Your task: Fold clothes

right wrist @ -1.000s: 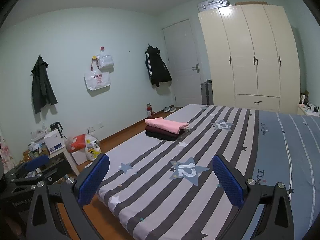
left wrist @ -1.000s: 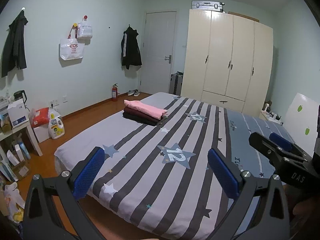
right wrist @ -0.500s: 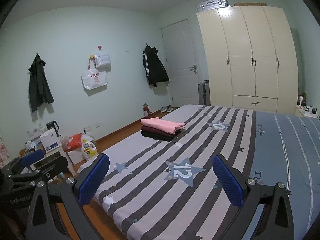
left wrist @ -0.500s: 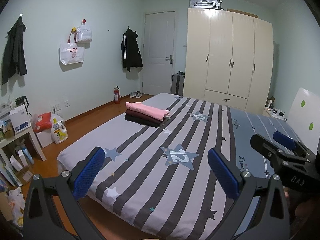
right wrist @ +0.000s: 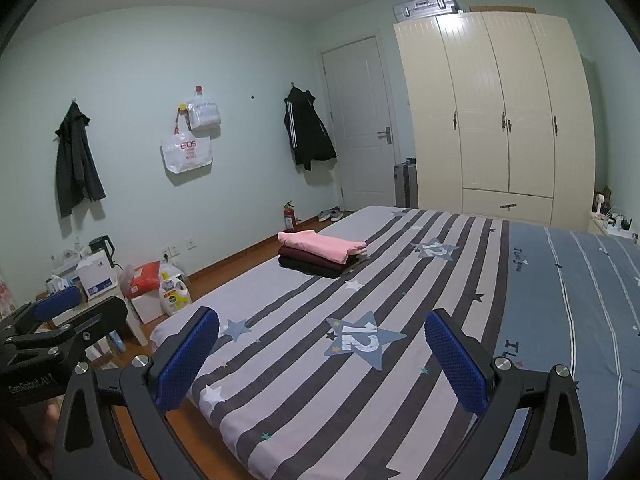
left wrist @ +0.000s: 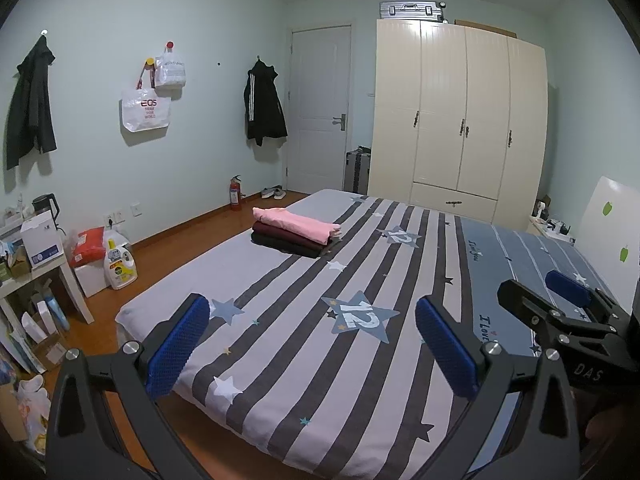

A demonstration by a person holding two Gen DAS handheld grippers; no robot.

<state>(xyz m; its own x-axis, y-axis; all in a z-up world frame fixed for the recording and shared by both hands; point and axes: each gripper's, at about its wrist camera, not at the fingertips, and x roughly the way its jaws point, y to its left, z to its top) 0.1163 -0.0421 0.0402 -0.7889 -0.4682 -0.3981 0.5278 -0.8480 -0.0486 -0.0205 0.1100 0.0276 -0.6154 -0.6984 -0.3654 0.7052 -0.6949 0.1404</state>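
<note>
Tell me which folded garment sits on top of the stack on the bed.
The pink garment is on top; the maroon garment lies beneath it, and the black garment rests directly on the bed.

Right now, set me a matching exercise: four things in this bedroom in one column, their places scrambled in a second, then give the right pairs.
Things:
1. pink folded garment
2. silver suitcase
3. fire extinguisher
4. detergent bottle

Places:
A. on the floor by the white side table
B. top of the stack on the bed
C. on top of the wardrobe
D. standing on the floor against the wall, left of the door

Pairs: 1-B, 2-C, 3-D, 4-A
</note>
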